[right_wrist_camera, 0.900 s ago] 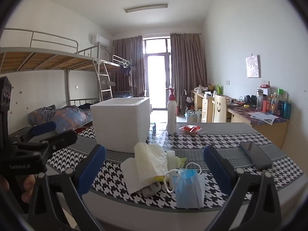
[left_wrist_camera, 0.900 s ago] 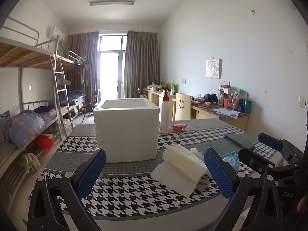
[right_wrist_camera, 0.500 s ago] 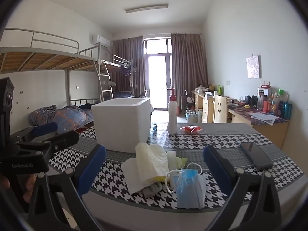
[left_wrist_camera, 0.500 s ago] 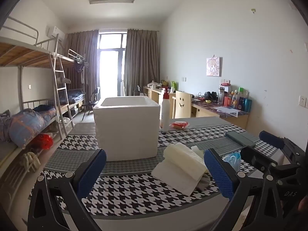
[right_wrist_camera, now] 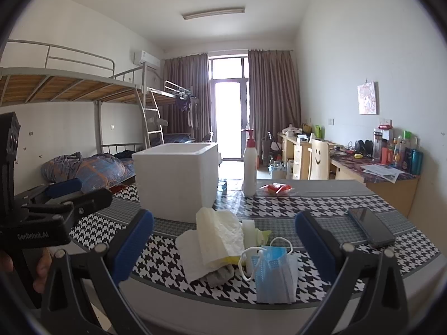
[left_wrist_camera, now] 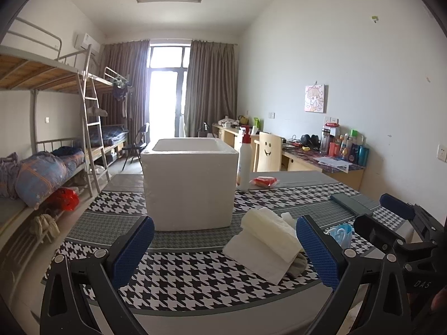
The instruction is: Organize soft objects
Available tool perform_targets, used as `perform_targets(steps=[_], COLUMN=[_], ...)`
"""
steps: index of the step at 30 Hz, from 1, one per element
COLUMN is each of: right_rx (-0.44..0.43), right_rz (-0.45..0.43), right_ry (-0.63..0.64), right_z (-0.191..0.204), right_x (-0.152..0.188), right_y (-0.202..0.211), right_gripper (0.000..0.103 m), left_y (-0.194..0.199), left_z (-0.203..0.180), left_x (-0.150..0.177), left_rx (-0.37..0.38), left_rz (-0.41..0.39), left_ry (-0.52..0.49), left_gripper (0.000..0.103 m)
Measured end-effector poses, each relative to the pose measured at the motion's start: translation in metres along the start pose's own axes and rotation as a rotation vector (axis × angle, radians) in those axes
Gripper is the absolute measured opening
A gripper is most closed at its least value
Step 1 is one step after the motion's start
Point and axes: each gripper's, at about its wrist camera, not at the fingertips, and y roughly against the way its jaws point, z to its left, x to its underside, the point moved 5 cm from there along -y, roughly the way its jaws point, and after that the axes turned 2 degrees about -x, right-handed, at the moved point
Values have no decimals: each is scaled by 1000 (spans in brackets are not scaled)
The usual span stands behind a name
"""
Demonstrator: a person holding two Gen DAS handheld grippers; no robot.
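- Your left claw point(left_wrist_camera: 225, 247) hangs level at the near edge of the desk point(left_wrist_camera: 178, 276), fingers spread wide with nothing between them; it faces the white foam box point(left_wrist_camera: 190, 184) at 12 o'clock.
- That box stands upright on the houndstooth cloth with its top open; from this low angle you cannot see what is inside.
- The pile of soft things sits at 1 o'clock from your left claw: a pale folded cloth point(left_wrist_camera: 268, 237) on a white sheet, with a grey rag point(right_wrist_camera: 220, 275) tucked under its near end.
- Your right claw point(right_wrist_camera: 223, 244) is also level and wide open, gripping nothing, and the pile lies at its 12 o'clock.
- The blue face mask point(right_wrist_camera: 275, 273) touches the pile's right side, nearest the desk edge.
- A dark phone point(right_wrist_camera: 370, 227) lies at 2 o'clock from the right claw, well apart from the pile.
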Motion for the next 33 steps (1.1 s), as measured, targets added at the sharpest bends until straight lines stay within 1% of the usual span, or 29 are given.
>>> perform_targets(steps=[3, 25, 33], right_rx=[-3, -1, 6], right_rz=[0, 1, 12], right_ry=[-1, -1, 2], right_z=[0, -1, -4], right_x=[1, 3, 4], right_y=[-1, -5, -12], right_gripper=[102, 102, 102], left_y=[-1, -3, -13], left_z=[-1, 3, 5], left_x=[0, -2, -1], left_rx=[1, -7, 9], left_rz=[1, -1, 27], left_ry=[-11, -8, -3], left_gripper=[102, 102, 102])
